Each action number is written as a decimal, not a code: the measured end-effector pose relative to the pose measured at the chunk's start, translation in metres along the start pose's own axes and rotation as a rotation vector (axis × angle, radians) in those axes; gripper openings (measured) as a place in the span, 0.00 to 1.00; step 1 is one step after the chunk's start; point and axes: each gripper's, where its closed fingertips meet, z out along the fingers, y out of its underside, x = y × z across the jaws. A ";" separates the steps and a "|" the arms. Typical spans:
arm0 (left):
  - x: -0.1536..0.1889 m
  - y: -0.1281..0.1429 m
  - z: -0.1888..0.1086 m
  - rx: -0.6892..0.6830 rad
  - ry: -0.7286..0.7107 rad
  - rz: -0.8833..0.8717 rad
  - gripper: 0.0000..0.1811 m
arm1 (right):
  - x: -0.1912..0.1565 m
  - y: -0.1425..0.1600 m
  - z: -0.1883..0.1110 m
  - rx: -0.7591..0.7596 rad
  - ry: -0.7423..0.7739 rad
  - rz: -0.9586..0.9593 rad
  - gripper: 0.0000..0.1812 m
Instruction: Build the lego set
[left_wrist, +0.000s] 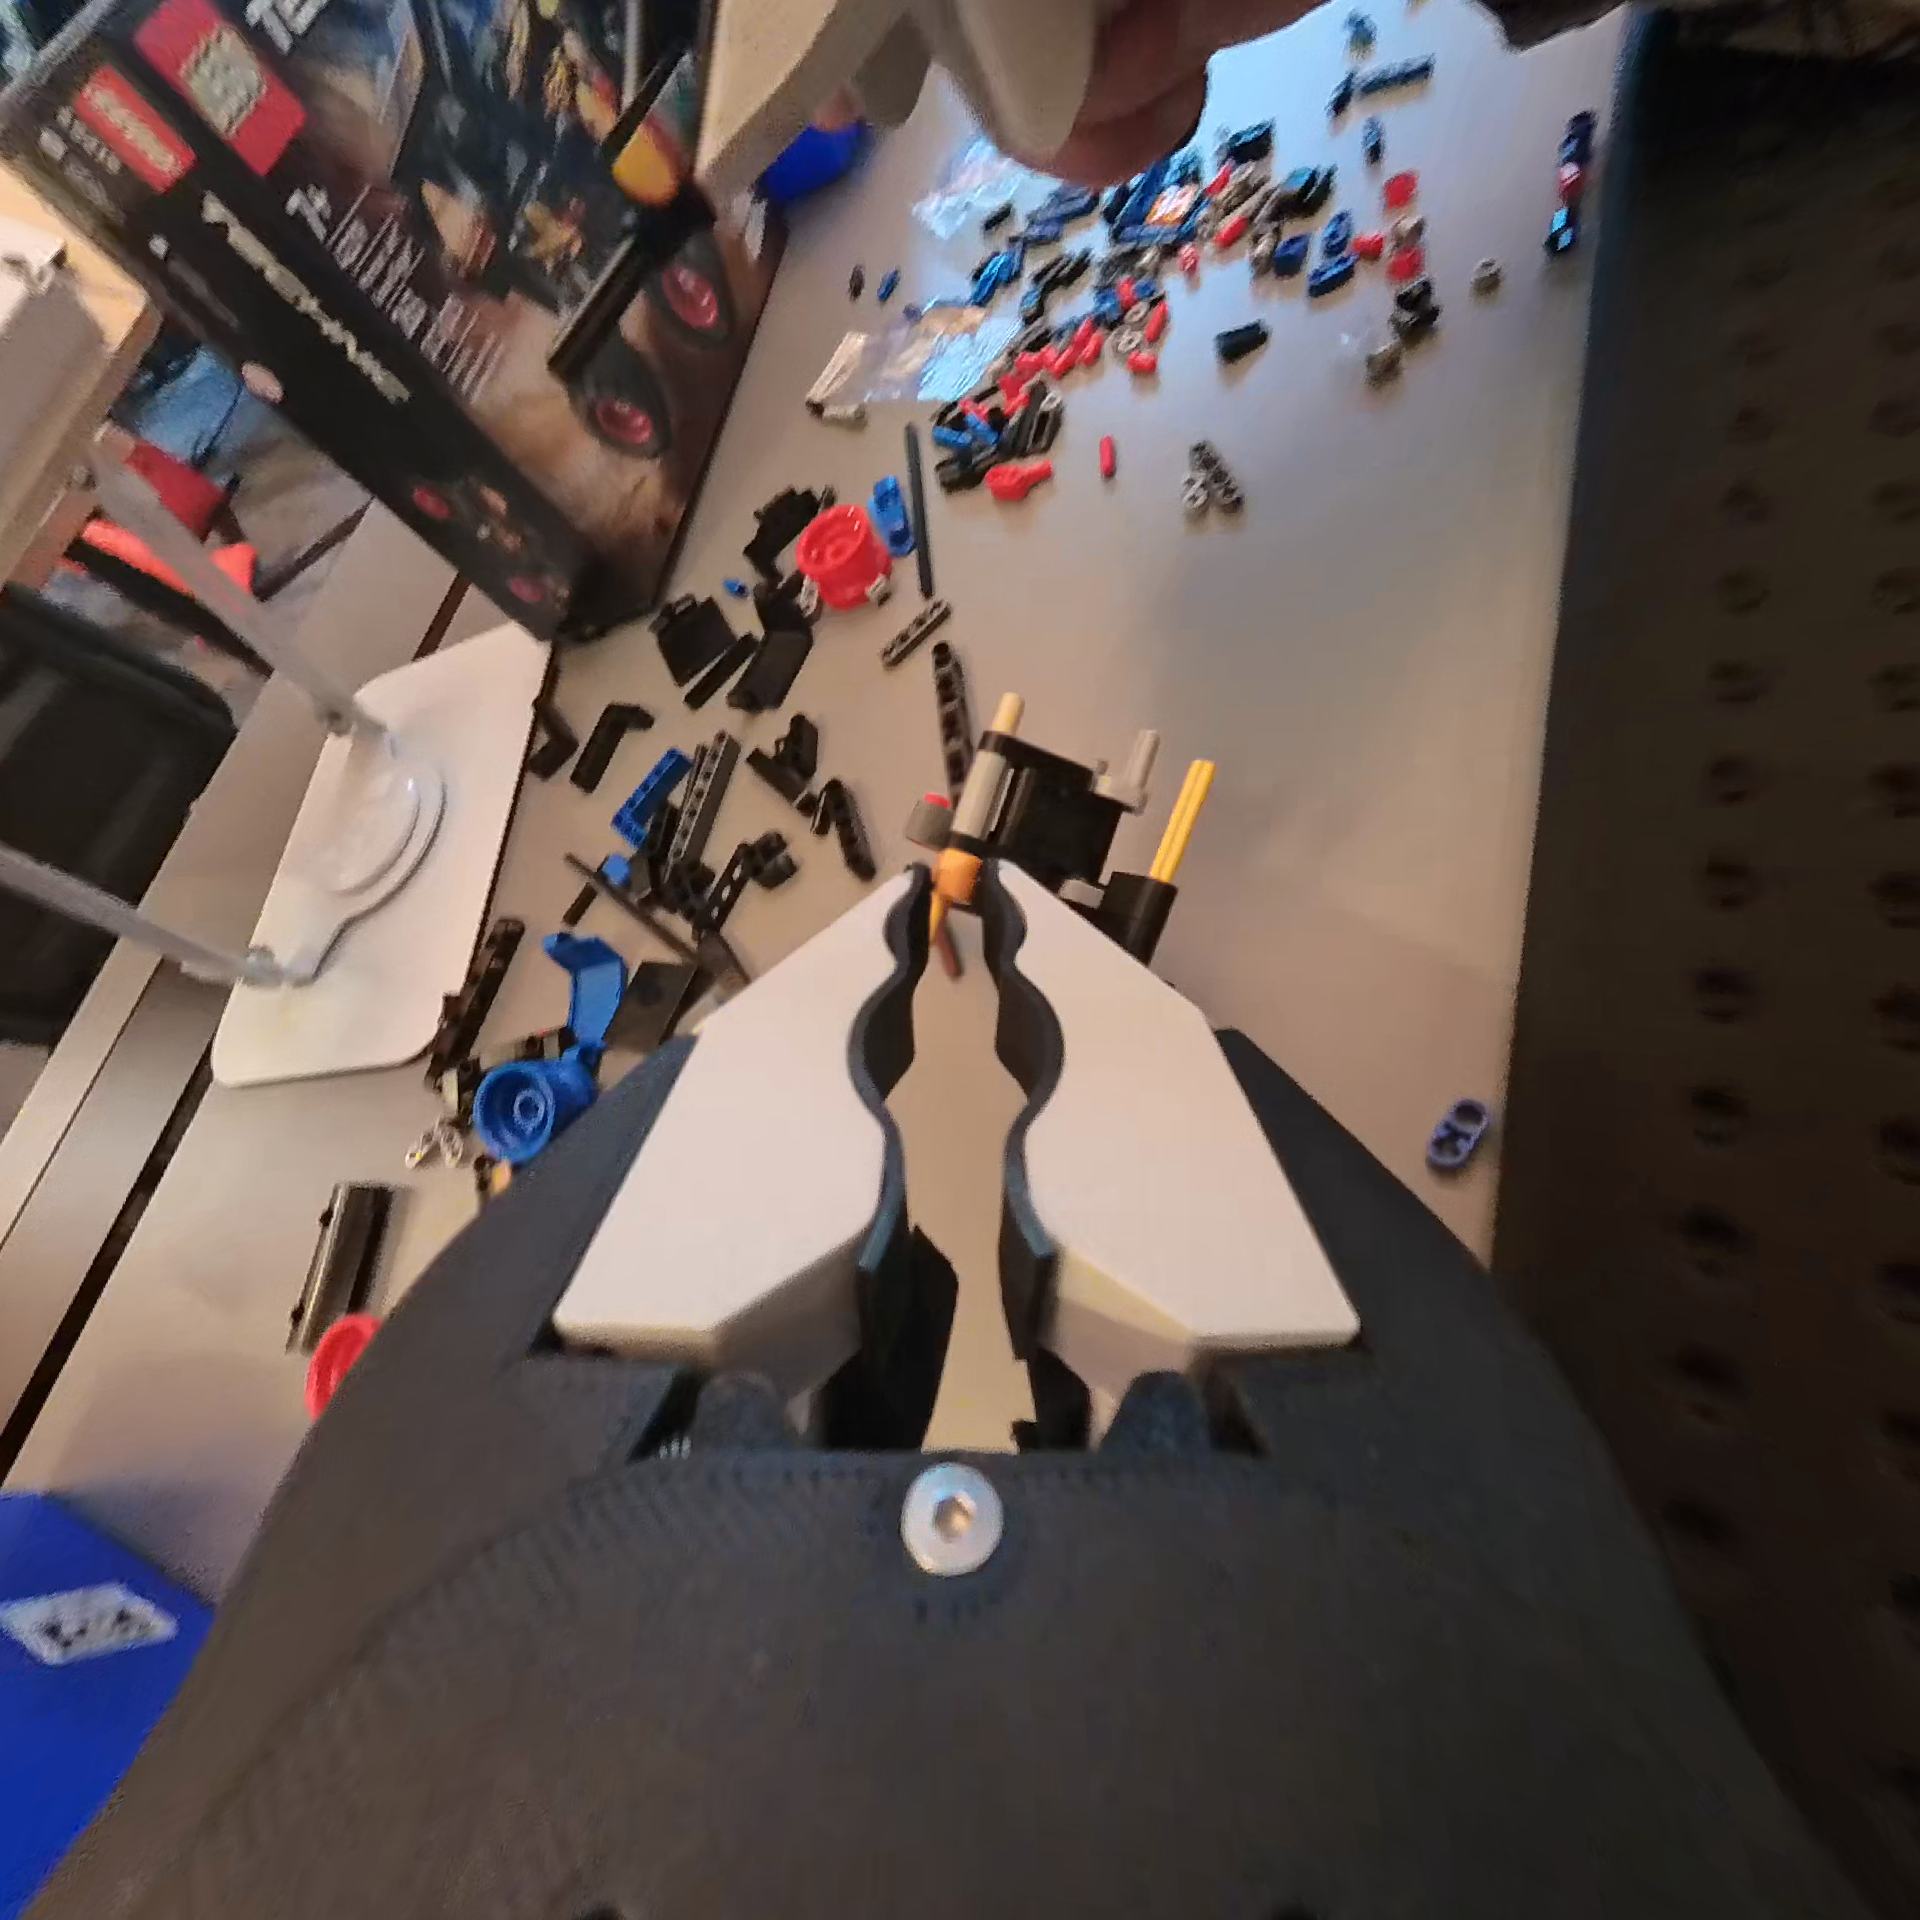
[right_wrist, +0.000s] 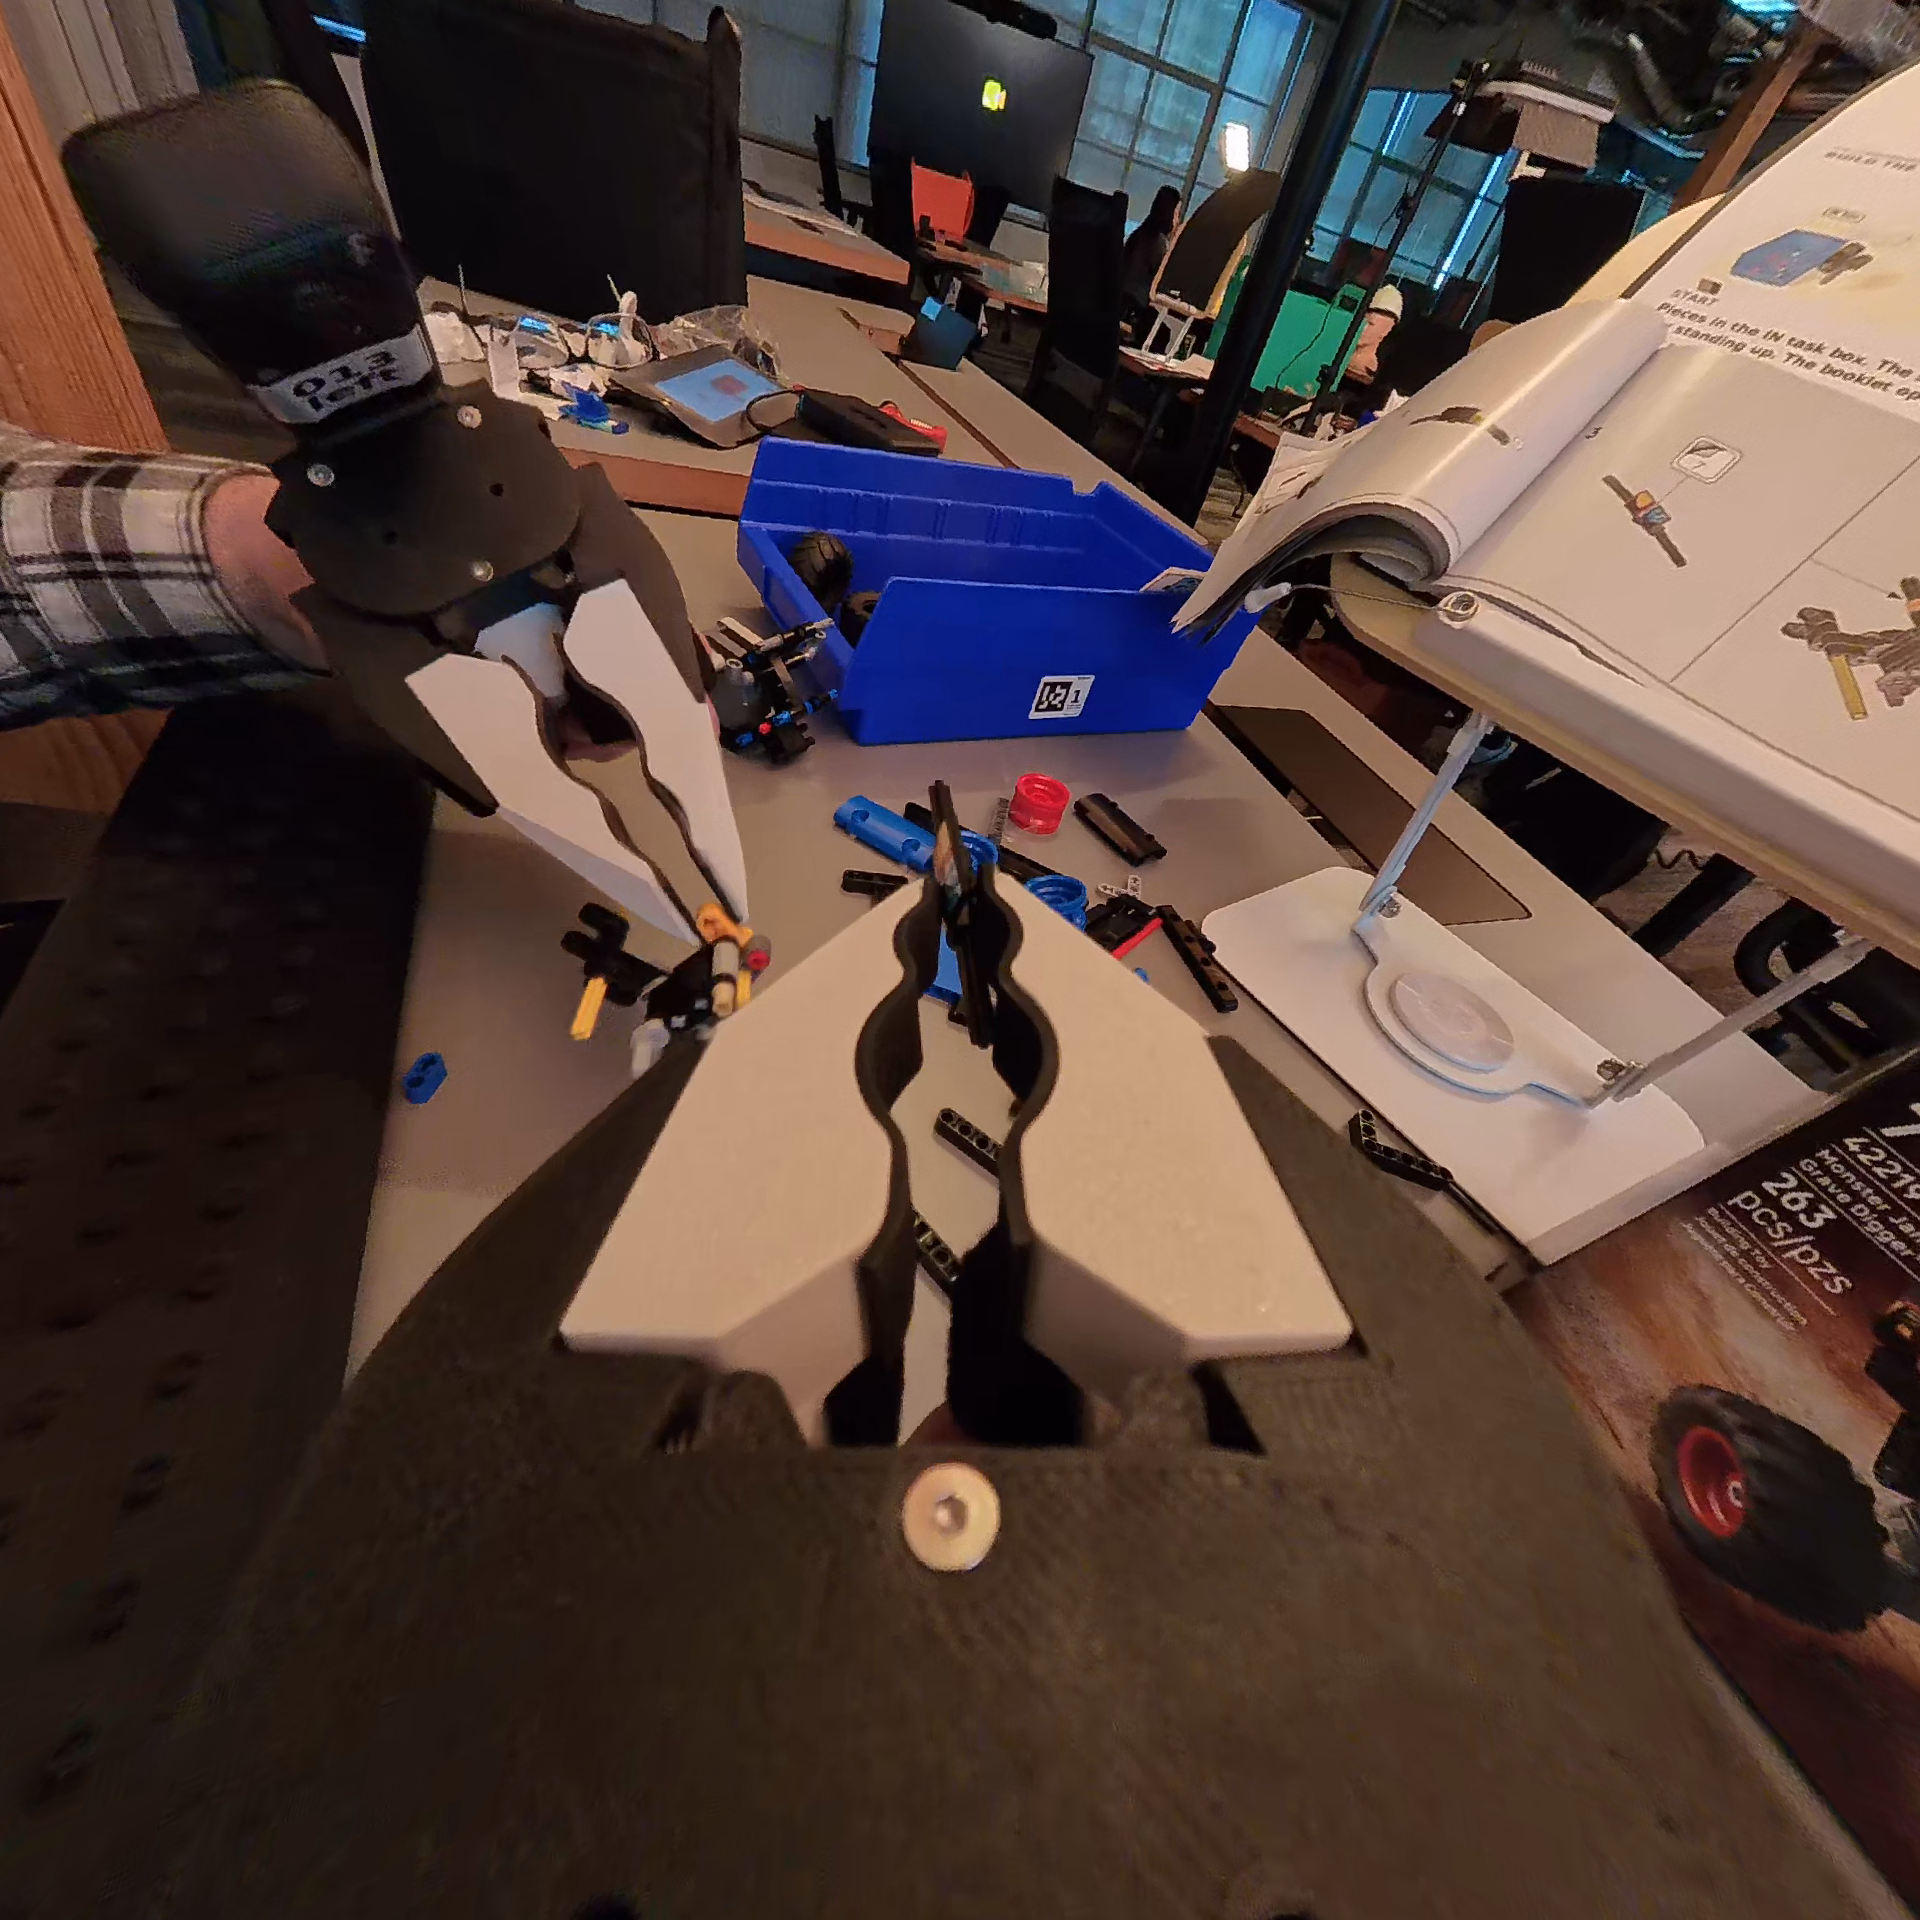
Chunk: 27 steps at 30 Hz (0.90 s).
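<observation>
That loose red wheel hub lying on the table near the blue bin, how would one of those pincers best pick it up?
Probably from above, closing on the red wheel hub's round outer wall. It looks to rest on a flat face, open end up, so two opposite sides of the rim face the fingers. A black piece lies close on its right, so set the fingers front and back.

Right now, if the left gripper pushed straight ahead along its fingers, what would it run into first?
The left gripper, already shut on an orange piece, would likely meet the small black assembly just beyond its tips, though the depth is hard to judge.
</observation>
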 end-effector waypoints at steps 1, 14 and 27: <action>0.003 -0.004 0.003 0.015 0.017 0.012 0.05 | 0.001 0.000 -0.001 0.002 0.002 0.005 0.02; 0.056 -0.034 0.060 0.155 0.237 0.294 0.06 | 0.012 0.009 -0.003 -0.011 0.021 0.034 0.02; 0.036 -0.011 0.058 0.089 0.137 0.352 0.06 | 0.011 0.015 0.000 -0.029 0.007 0.044 0.02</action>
